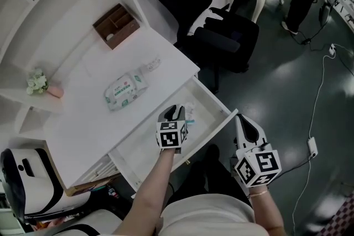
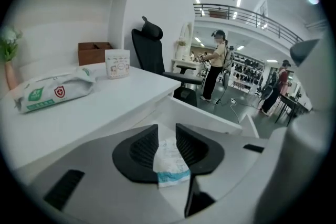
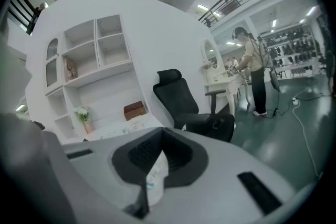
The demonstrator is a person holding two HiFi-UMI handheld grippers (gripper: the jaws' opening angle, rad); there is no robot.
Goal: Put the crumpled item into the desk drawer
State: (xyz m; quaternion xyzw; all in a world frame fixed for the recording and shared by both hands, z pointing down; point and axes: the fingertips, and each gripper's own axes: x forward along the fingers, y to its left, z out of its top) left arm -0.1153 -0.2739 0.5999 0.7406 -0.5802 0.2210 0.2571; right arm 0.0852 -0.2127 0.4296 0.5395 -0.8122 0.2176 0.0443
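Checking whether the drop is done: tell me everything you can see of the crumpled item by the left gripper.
The crumpled item is a small creased wad of thin white paper or wrapper, with faint print and a teal band on its near edge. It lies between the parted jaws of the left gripper, which do not seem to pinch it, over the open drawer. Whether it rests on the drawer floor cannot be told.
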